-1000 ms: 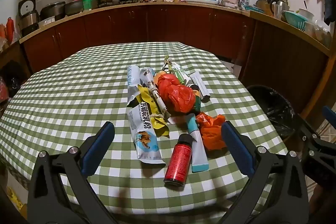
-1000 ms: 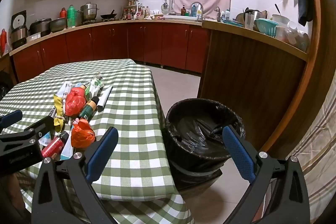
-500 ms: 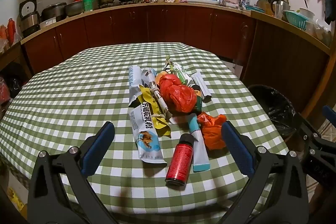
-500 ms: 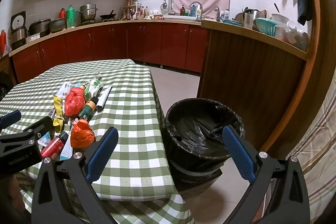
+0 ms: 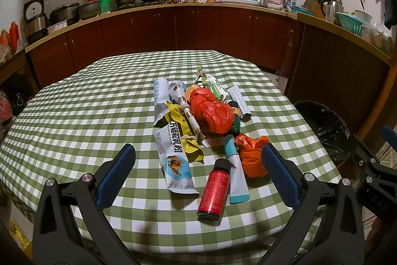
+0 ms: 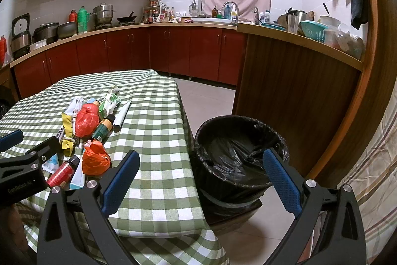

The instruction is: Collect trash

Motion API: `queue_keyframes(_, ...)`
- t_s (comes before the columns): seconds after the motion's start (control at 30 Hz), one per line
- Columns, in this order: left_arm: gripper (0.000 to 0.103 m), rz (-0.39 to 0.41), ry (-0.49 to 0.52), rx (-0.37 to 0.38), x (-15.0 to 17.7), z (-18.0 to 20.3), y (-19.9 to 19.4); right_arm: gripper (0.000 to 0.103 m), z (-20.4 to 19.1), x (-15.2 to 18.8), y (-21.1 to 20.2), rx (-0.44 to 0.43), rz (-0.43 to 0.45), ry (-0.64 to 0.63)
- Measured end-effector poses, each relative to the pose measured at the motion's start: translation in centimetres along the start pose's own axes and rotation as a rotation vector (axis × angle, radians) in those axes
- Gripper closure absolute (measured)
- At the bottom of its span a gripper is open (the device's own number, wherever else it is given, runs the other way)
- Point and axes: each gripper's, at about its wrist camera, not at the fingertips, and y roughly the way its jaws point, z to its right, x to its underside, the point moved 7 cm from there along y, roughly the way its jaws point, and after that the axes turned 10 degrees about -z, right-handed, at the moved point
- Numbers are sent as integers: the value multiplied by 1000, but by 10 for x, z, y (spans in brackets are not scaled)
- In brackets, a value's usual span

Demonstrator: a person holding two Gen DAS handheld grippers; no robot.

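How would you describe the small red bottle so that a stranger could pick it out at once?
Find the table with the green checked cloth and the trash pile on it. At the pile's near end lies the red bottle, on its side beside a teal-ended tube. It alone is a red cylinder with a black cap.

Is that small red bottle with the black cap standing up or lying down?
Lying down: the small red bottle with the black cap rests on its side on the green checked tablecloth.

The left wrist camera is looking low across the checked table (image 5: 74, 116) at the nearby trash pile (image 5: 198, 121), toward the counters. The right one is facing the bin (image 6: 238, 160) beside the table, sharing that pile (image 6: 84, 135).
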Motion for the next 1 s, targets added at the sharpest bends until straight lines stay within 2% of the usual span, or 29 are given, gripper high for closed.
queue_keyframes(1.0, 4, -8, 9, -10, 0, -1, 5, 6, -1, 0, 1, 0, -3, 1)
